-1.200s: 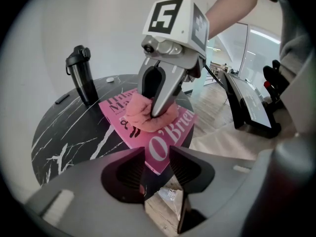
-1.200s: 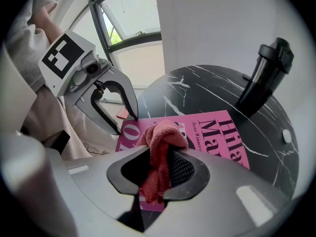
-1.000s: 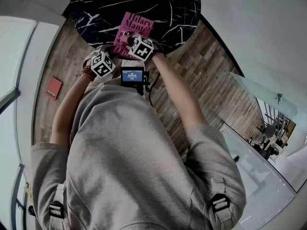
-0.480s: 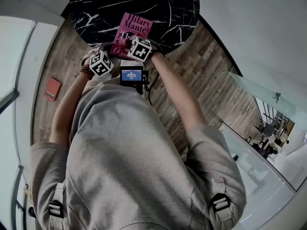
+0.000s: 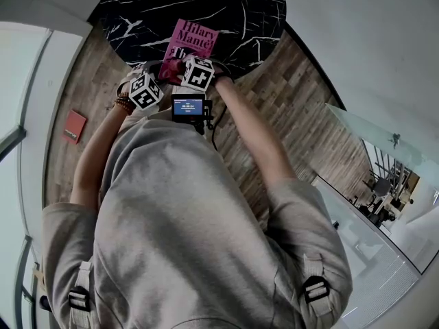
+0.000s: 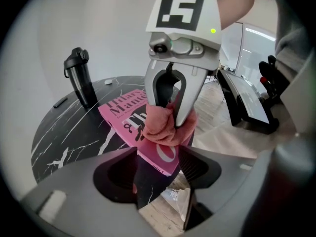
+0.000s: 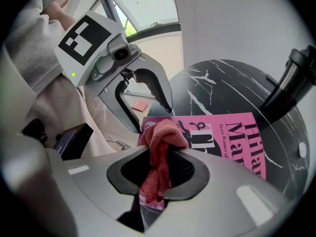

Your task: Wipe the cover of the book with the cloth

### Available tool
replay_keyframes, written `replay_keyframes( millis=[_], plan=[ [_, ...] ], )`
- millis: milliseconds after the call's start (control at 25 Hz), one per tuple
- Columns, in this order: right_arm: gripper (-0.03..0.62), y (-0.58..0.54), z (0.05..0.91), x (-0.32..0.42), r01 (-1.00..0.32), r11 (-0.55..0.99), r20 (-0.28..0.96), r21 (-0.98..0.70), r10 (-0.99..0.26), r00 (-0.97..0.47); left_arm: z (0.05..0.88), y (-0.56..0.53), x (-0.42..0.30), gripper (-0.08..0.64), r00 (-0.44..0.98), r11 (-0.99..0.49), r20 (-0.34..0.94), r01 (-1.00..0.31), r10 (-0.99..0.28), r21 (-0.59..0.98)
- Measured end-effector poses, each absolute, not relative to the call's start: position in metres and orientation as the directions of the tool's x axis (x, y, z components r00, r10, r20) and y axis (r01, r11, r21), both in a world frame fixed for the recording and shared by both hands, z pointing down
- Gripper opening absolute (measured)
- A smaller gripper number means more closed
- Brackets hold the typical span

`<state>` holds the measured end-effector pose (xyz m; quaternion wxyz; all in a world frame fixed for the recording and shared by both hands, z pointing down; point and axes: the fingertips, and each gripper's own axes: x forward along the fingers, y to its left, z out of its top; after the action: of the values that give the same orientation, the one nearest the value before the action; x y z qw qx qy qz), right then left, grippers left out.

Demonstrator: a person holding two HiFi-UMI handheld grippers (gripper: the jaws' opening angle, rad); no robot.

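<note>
Tongs, R: right tongs [image 7: 160, 169] pressed together on the cloth [image 7: 160, 142], a pink-red terry wad. It bulges above the tips and a tail hangs below. Seen from the left gripper view, the right tongs [image 6: 165, 115] point down and hold the cloth [image 6: 160, 127] against the book cover.

Tongs, L: left tongs [image 6: 160, 172] spread, jaws have just been opening. Nothing pinched; only the surface edge and floor show in the gap. In the right gripper view the left tongs [image 7: 150, 117] stand just beside the book's near corner.

Item 1: book [image 5: 192, 40], pink cover, lying flat at the near edge of the surface [image 5: 137, 5]. Cloth sits on its near end.
- Lettering, black: "Hilary Mantel" across the top. Large "&" and "Th" lower down, rest hidden by cloth.
- Small line in the right gripper view on the book [image 7: 232, 137]: "Twice Winner of", remainder unreadable.

Item 2: surface, round, black marble w/ white veins.

Item 3: dark bottle [image 6: 79, 80], upright, on far side of the surface, apart from the book.

Item 4: red flat item [image 5: 75, 127] on wood floor, well apart. Print too small to read.

Item 5: small screen device [image 5: 188, 107] at person's chest, text illegible.
</note>
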<state>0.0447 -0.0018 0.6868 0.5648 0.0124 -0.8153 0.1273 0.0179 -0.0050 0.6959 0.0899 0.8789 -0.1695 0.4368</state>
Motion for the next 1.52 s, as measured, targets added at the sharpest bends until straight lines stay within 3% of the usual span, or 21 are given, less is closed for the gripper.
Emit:
replay_keyframes(
  millis=[160, 640, 880, 1080, 1320, 1520],
  plan=[
    [0.101, 0.010, 0.687, 0.038, -0.139, 0.954, 0.910, -0.266, 0.200, -0.364, 0.696, -0.006, 0.017, 0.266, 0.561, -0.921, 0.796, -0.389, -0.229, 0.009],
    [0.106, -0.006, 0.681, 0.047, -0.179, 0.915, 0.861, -0.362, 0.254, -0.440, 0.696, -0.008, 0.015, 0.265, 0.562, -0.893, 0.784, -0.449, -0.264, 0.021],
    [0.107, -0.098, 0.659, 0.061, -0.294, 0.922, 0.866, -0.253, 0.080, -0.494, 0.695, -0.007, 0.013, 0.268, 0.554, -0.881, 0.789, -0.471, -0.265, 0.035],
    [0.109, -0.170, 0.653, 0.065, -0.343, 0.937, 0.903, -0.067, -0.089, -0.420, 0.696, -0.007, 0.011, 0.268, 0.552, -0.869, 0.790, -0.493, -0.266, 0.051],
    [0.110, -0.188, 0.676, 0.056, -0.318, 0.948, 0.942, -0.002, -0.105, -0.319, 0.695, -0.006, 0.011, 0.268, 0.547, -0.862, 0.793, -0.504, -0.270, 0.055],
    [0.109, -0.187, 0.682, 0.054, -0.364, 0.931, 0.936, -0.002, -0.127, -0.328, 0.695, -0.006, 0.013, 0.270, 0.541, -0.885, 0.798, -0.466, -0.265, 0.022]
  ],
)
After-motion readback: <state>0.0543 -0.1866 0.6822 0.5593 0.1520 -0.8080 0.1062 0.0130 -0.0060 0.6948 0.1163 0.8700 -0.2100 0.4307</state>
